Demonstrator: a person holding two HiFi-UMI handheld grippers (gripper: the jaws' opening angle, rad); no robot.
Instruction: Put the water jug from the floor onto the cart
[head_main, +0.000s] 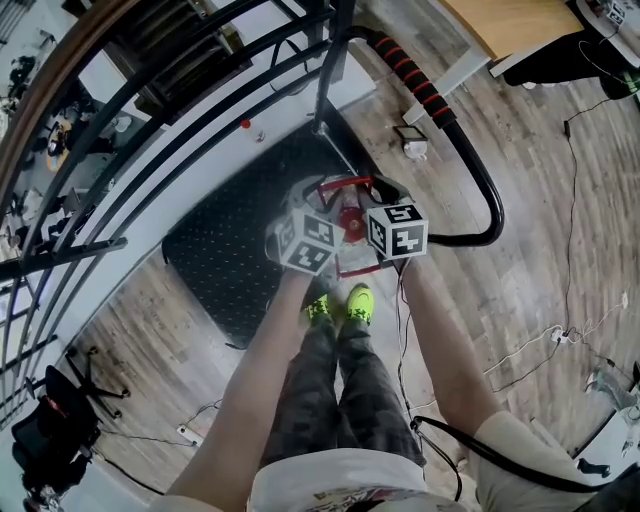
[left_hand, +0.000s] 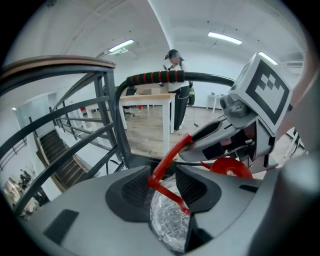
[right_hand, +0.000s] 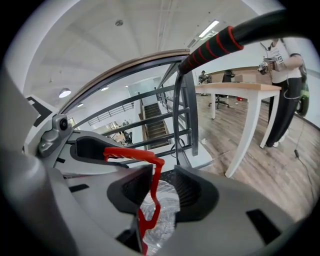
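The clear water jug (head_main: 347, 228) with a red cap (left_hand: 231, 168) stands on the cart's black studded deck (head_main: 225, 255). Its red carrying handle (head_main: 345, 184) arches over the top. My left gripper (head_main: 322, 205) and right gripper (head_main: 372, 200) meet over the jug from either side. In the left gripper view the red handle (left_hand: 169, 156) passes between my jaws (left_hand: 164, 182) with a gap on its right side, above the jug's body (left_hand: 167, 222). In the right gripper view the handle (right_hand: 151, 192) hangs near the left pad (right_hand: 137, 187), apart from the right one. Both stand open.
The cart's black push bar with red grip rings (head_main: 418, 82) curves round the right. A dark metal railing (head_main: 130, 130) runs along the left above a stairwell. A wooden table (head_main: 500, 25) and a standing person (left_hand: 175, 90) are beyond. Cables (head_main: 545, 345) lie on the wood floor.
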